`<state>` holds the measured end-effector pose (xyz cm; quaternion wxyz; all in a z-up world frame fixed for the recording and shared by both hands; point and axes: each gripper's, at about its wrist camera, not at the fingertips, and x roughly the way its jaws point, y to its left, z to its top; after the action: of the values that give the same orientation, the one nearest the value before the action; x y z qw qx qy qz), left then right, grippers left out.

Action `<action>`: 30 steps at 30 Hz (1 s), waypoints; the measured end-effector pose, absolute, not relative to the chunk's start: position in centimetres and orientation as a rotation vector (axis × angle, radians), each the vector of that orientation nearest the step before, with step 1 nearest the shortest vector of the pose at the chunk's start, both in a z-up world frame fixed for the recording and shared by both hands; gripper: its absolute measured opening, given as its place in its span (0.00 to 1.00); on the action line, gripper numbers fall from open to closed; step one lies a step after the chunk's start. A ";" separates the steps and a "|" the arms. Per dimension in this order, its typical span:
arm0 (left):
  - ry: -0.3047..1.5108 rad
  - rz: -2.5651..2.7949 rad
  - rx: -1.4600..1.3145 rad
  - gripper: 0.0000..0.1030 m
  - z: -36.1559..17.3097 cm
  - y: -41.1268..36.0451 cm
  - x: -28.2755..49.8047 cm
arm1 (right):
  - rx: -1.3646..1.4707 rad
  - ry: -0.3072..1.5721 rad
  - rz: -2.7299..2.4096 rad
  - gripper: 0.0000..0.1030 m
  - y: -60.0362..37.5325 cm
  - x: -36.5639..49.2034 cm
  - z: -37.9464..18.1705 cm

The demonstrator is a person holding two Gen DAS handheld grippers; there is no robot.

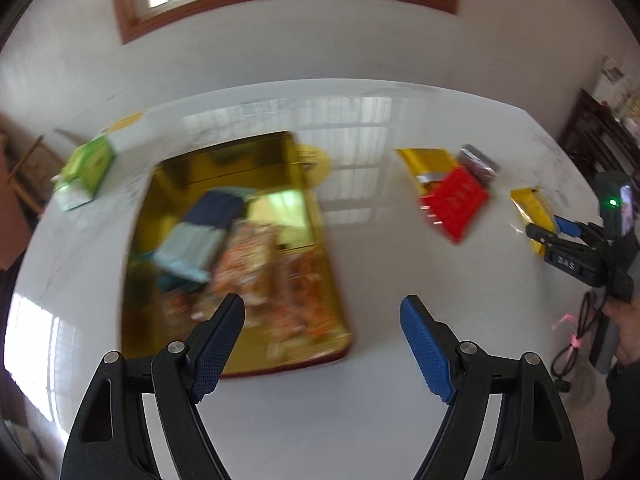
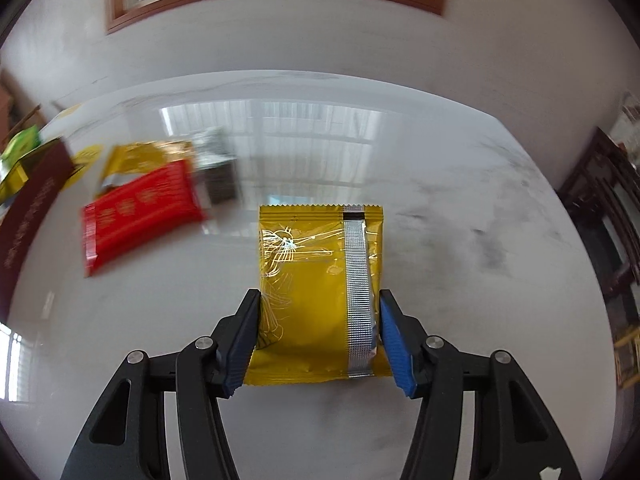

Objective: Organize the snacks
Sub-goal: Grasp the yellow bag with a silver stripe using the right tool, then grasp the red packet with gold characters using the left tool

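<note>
My right gripper (image 2: 318, 304) is shut on a yellow snack packet (image 2: 316, 280) with a silver seam and holds it by its two sides; this packet (image 1: 534, 212) and the right gripper (image 1: 560, 236) also show at the far right of the left wrist view. My left gripper (image 1: 322, 312) is open and empty, just right of a gold box (image 1: 180, 172) that holds several snack packets (image 1: 236, 256). A red packet (image 1: 456, 200) (image 2: 140, 208), a gold packet (image 1: 430, 162) (image 2: 136, 158) and a grey packet (image 1: 478, 162) (image 2: 218, 168) lie together on the white table (image 1: 360, 400) (image 2: 480, 280).
A green and white box (image 1: 86, 170) (image 2: 20, 146) lies at the table's far left. A dark red lid (image 2: 28, 216) and a yellow round thing (image 1: 316, 162) sit by the gold box. Dark wooden furniture (image 2: 600, 208) stands on the right. A window is on the far wall.
</note>
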<state>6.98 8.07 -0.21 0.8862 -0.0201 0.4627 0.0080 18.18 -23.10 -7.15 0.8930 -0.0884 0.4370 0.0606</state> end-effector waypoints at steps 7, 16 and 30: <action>0.985 -0.109 -0.036 0.78 -1.4 4.7 10.6 | -0.134 0.892 0.065 0.52 -27.9 20.5 -7.2; 0.982 -0.226 0.045 0.78 -3.2 -0.5 15.0 | -0.068 0.908 0.082 0.53 -28.7 21.5 -7.2; 1.041 -0.272 0.092 0.78 -6.2 -4.3 21.8 | -0.066 0.909 0.084 0.55 -28.5 21.5 -7.2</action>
<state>21.82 -4.28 -6.21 0.8578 0.0438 0.4955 -0.1295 21.47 -28.50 -7.16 0.8971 -0.0319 0.4388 0.0405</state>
